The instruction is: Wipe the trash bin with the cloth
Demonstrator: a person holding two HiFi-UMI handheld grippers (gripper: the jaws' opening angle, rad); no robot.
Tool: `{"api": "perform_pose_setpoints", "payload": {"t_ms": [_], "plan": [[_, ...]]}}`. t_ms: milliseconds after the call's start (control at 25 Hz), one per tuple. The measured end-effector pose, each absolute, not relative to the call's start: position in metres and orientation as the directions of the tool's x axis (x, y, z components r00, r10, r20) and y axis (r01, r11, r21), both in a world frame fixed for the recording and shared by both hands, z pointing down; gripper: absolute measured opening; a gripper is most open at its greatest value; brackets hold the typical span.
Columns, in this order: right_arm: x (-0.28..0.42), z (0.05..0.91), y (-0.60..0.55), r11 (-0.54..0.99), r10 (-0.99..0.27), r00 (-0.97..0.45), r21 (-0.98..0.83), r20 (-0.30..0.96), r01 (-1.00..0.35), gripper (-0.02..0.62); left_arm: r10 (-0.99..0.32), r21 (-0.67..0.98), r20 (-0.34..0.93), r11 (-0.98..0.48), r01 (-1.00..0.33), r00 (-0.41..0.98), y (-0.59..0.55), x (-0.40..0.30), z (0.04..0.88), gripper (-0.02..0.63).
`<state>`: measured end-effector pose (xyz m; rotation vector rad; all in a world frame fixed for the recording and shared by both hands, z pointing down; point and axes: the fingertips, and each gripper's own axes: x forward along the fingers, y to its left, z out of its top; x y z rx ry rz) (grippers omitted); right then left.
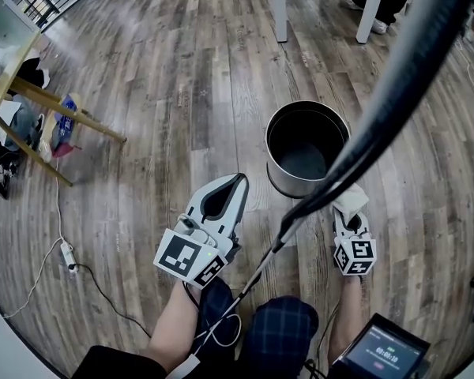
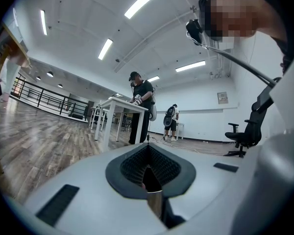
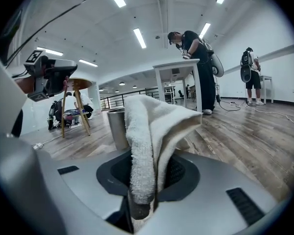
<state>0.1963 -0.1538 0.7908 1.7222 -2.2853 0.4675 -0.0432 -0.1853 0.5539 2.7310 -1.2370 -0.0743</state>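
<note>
White terry cloth [image 3: 152,131], seemingly soft and light, pinched mid-fold in right claw [image 1: 351,218] just beside trash bin [image 1: 288,186]; left claw [image 2: 148,147] closed, empty, nearby.

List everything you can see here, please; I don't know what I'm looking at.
trash bin: one, dark metal, upright on the floor, open top
cloth: one, white, pinched in the right gripper's fingers
floor: grey-brown wood planks
wooden stand: one, tan, far left
power strip: one, white, on the floor at left
people: two, dark clothes, standing across the room
office chair: one, black, by the far wall
left gripper: one, pale grey, fingers shut, empty
right gripper: one, pale grey, beside the bin, shut on the cloth
</note>
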Motion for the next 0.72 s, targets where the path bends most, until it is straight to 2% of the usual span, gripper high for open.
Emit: {"api": "perform_pose_setpoints", "payload": {"t_ms": [320,720], "plan": [[0.113,0.796,-0.117,0.415,-0.821,-0.434,-0.134,0.371,-0.9,0.092,-0.75,0.149,0.015,-0.652,-0.743,0.662,-0.184,-0.05,0.554,-0.003],[0.026,0.806,-0.147,0.568,-0.739,-0.573,-0.13,0.356,-0.813,0.092,-0.751,0.15,0.022,-0.65,-0.745,0.66,-0.185,-0.053,0.555,-0.003]]}}
